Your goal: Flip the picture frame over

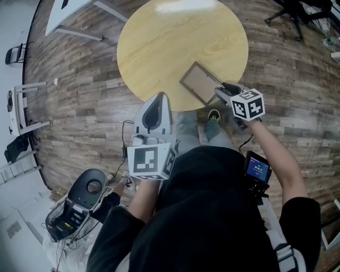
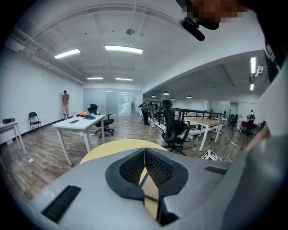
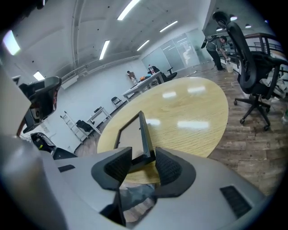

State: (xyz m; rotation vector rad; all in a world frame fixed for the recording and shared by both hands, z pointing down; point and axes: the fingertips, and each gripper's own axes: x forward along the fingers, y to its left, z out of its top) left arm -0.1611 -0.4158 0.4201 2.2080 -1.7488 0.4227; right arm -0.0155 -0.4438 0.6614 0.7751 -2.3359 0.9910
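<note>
The picture frame [image 1: 201,83], dark-rimmed with a brown panel facing up, lies flat on the round yellow table [image 1: 159,48] near its near-right edge. My right gripper [image 1: 220,91] is at the frame's near corner. In the right gripper view that corner [image 3: 145,155] sits between the jaws of the right gripper [image 3: 144,162]. The jaws are open, with a clear gap on the left side, so the pads do not clamp it. My left gripper [image 1: 159,96] hovers at the table's near edge, left of the frame, and holds nothing. The left gripper [image 2: 145,157] is shut, its pads meeting.
Wooden floor surrounds the table. A black office chair [image 1: 297,13] stands far right and a white desk [image 1: 74,16] far left. A grey device with cables [image 1: 85,196] lies on the floor at my left. More desks, chairs and distant people [image 2: 65,102] fill the room.
</note>
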